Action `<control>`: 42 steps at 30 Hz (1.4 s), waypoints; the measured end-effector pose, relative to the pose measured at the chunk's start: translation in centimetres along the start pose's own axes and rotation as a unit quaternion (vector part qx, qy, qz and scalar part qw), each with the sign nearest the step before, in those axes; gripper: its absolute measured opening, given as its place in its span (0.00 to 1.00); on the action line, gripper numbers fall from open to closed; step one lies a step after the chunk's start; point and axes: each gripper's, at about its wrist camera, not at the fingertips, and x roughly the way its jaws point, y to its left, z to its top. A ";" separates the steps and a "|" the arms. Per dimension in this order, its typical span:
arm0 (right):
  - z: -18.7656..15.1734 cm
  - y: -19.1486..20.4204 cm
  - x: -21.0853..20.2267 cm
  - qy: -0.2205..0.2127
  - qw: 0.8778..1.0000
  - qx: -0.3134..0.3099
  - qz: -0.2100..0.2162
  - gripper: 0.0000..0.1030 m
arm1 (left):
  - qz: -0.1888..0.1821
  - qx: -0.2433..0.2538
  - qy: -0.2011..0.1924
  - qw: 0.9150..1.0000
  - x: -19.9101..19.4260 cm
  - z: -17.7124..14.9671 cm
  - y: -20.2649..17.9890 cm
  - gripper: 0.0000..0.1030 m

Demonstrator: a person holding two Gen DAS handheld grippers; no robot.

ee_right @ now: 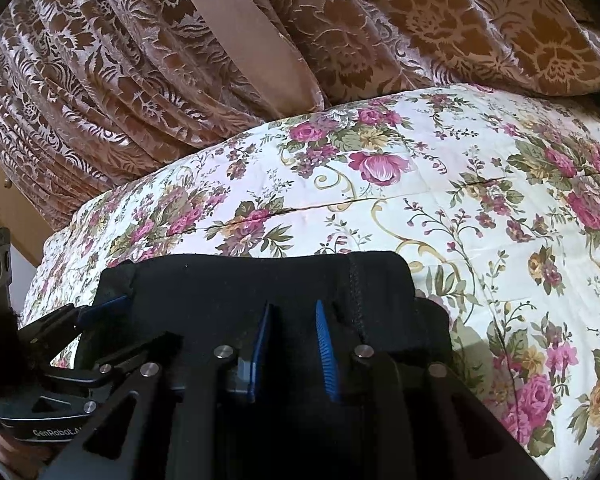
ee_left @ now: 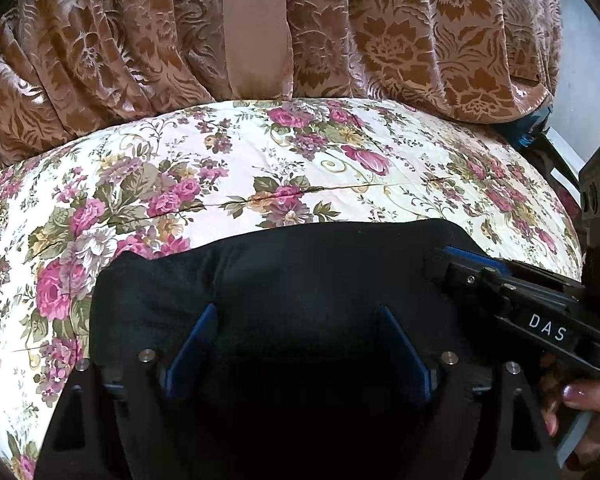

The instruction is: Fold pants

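The black pants lie folded in a compact block on the floral bedspread, right in front of both grippers. My left gripper is wide open, its blue pads resting over the black cloth. My right gripper shows in its own view over the pants, its blue fingers a narrow gap apart with black cloth between them; a seam runs just right of them. The right gripper also shows in the left wrist view, at the pants' right edge.
A brown patterned curtain hangs behind the bed. The bedspread extends to the far side and right. The left gripper's body sits at the left of the right wrist view. A hand with painted nails holds the right gripper.
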 end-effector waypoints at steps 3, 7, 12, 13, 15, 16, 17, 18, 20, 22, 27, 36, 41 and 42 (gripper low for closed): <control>-0.2 0.0 -0.2 -0.005 1.000 -0.001 0.002 0.21 | -0.001 0.000 -0.004 1.000 -0.2 -0.1 0.0 0.81; -0.4 0.2 -1.2 -0.004 1.000 0.002 0.003 0.21 | 0.005 0.003 -0.012 1.000 -1.7 -0.7 -0.3 0.81; -1.8 0.6 -3.4 -0.001 0.999 -0.030 -0.028 0.24 | 0.008 -0.009 -0.032 0.999 -4.5 -2.8 0.7 0.81; -2.2 0.5 -3.8 -0.001 0.999 -0.037 -0.030 0.24 | 0.002 -0.022 -0.035 0.999 -5.1 -3.4 1.2 0.81; -3.0 0.4 -4.7 -0.002 0.999 -0.043 -0.031 0.24 | -0.017 -0.056 -0.045 0.997 -6.2 -4.7 2.5 0.81; -3.4 0.4 -5.2 -0.004 0.999 -0.043 -0.030 0.24 | -0.023 -0.068 -0.049 0.996 -6.7 -5.3 3.1 0.81; -3.6 0.3 -5.5 -0.005 0.999 -0.042 -0.029 0.24 | -0.027 -0.076 -0.052 0.995 -7.1 -5.8 3.6 0.81; -3.9 0.2 -6.0 -0.007 0.999 -0.041 -0.032 0.24 | -0.029 -0.081 -0.056 0.995 -7.6 -6.7 4.1 0.81; -4.5 0.0 -6.7 -0.008 0.998 -0.044 -0.047 0.24 | -0.020 -0.085 -0.058 0.994 -8.2 -7.8 4.7 0.85; -5.1 -0.5 -7.5 -0.010 0.998 -0.044 -0.054 0.25 | -0.026 -0.103 -0.052 0.993 -8.5 -9.1 5.9 0.90; -5.8 -2.6 -8.1 -0.001 0.998 -0.010 -0.059 0.51 | -0.121 -0.203 -0.010 0.972 -7.4 -11.7 9.1 0.92; -7.2 -9.0 -6.5 0.069 0.976 0.183 0.094 0.66 | -0.228 -0.169 0.029 0.958 -6.4 -11.6 8.0 0.95; -7.6 -10.3 -5.2 0.102 0.958 0.219 0.154 0.68 | -0.242 -0.185 0.042 0.951 -5.7 -10.9 8.1 0.95; -7.5 -10.2 -5.0 0.107 0.957 0.216 0.159 0.69 | -0.242 -0.189 0.045 0.951 -5.5 -10.7 8.0 0.95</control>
